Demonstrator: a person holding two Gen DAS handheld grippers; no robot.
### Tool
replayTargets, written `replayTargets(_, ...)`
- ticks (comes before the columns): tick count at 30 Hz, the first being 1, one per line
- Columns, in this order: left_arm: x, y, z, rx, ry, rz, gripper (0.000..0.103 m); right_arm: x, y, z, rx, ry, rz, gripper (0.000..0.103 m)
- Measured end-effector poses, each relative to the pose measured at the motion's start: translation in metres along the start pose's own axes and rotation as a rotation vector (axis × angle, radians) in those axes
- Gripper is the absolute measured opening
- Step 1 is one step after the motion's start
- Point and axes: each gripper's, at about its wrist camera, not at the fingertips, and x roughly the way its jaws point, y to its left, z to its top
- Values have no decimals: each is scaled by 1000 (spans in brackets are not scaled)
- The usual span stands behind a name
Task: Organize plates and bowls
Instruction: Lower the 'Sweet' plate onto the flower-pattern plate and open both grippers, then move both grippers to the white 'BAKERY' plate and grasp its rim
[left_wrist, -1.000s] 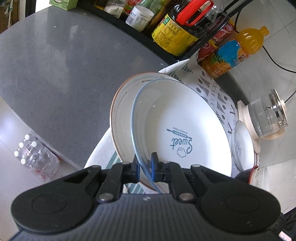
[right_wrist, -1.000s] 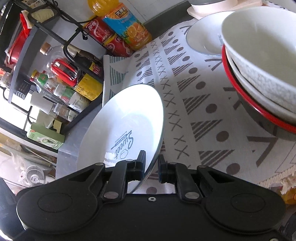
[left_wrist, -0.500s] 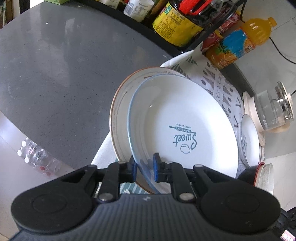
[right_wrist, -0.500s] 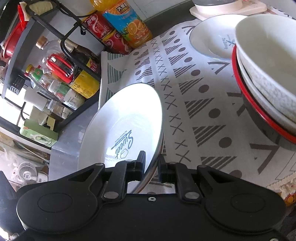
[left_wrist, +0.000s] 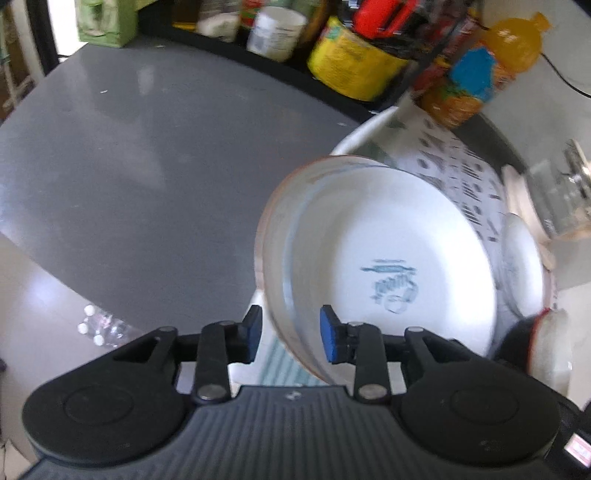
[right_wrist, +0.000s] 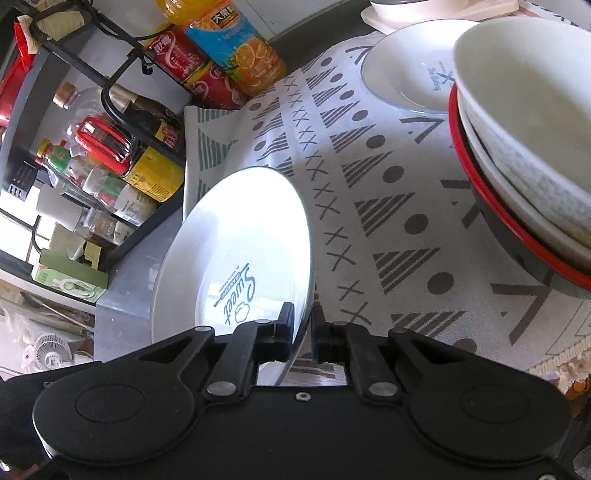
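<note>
Left wrist view: motion-blurred throughout; plate (left_wrist: 388, 266) print smeared, bottles soft. Daylight sheen on the grey surface (left_wrist: 129, 155). Right wrist view: sharp, bright daylight. Glare whites out the plate's (right_wrist: 240, 236) upper half. Soft shadow beside it on the cloth (right_wrist: 369, 177). Both views fisheye-bent at the edges.

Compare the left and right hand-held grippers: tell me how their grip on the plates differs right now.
The left hand-held gripper stands open, its blue pads clear of the plate rims between them; the right hand-held gripper is shut on the white plate. The left faces two nested plates, a blue-rimmed plate in a brown-rimmed plate; the right holds a single one. Both plates inside carry the "Sweet" print.
</note>
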Motion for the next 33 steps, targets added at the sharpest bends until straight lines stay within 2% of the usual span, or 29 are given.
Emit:
replayTargets(4,7,12,5,-29,-14,-9,39,2,2,1,-7,5,-10,8)
replayTargets(8,10,20,11,-37,-43,15,40,6,5,2,-16,12,-26,9)
replayTargets(10,11,21,14,-32,-58,30,41,7,5,3,-15,13,-26,12)
replayTargets(14,15,25,20,-47,-50,16,41,10,8,4,-28,15,-36,13)
replayTargets(17,12,22,23,-44,-58,42,41,10,8,7,-16,31,-39,14)
replayTargets(21,1,10,33,1,-92,55,41,0,10,14,-13,28,-10,20)
replayTargets(26,-8,-17,45,73,-121,39,51,-11,17,24,-40,-2,13,30)
replayTargets(30,-10,-38,54,116,-111,-20,58,-17,21,37,-47,-38,20,55)
replayTargets(33,-12,-53,58,142,-114,-46,63,-26,23,47,-58,-68,24,57)
